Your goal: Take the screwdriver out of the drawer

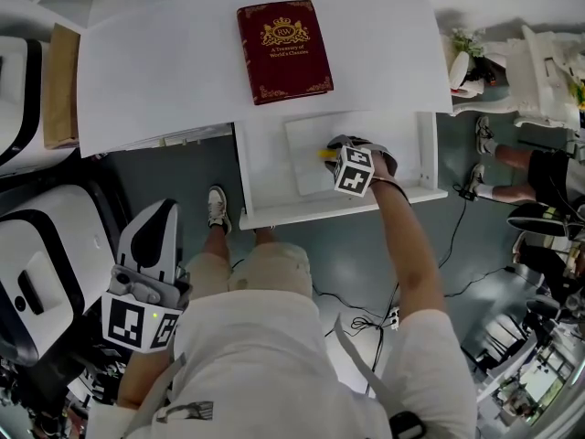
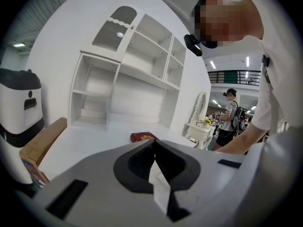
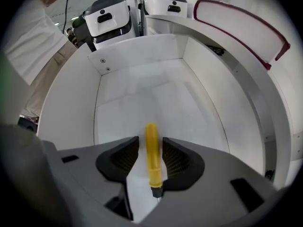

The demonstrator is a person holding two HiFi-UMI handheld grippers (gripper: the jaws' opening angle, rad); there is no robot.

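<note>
The left gripper [image 2: 152,145] hangs at the lower left of the head view beside the person's shorts, its jaws together on nothing. Just above frame centre, the open drawer [image 1: 338,210] juts from the white table [image 1: 164,62] over a grey floor [image 1: 347,263] strewn with loose cables [image 1: 370,323]. The right gripper [image 3: 150,141] points steeply down into the drawer. Its jaws are partly open astride the yellow screwdriver [image 3: 152,162], which lies on the drawer's white bottom. The pad at picture right meets the handle, and a slit shows on the other side. Higher up, a red book [image 1: 284,50] lies flat on the table, with a brown box [image 1: 62,85] at the table's left edge. White-and-black machines [image 1: 37,245] fill the left. Another person's legs [image 1: 535,167] show at the far right.
</note>
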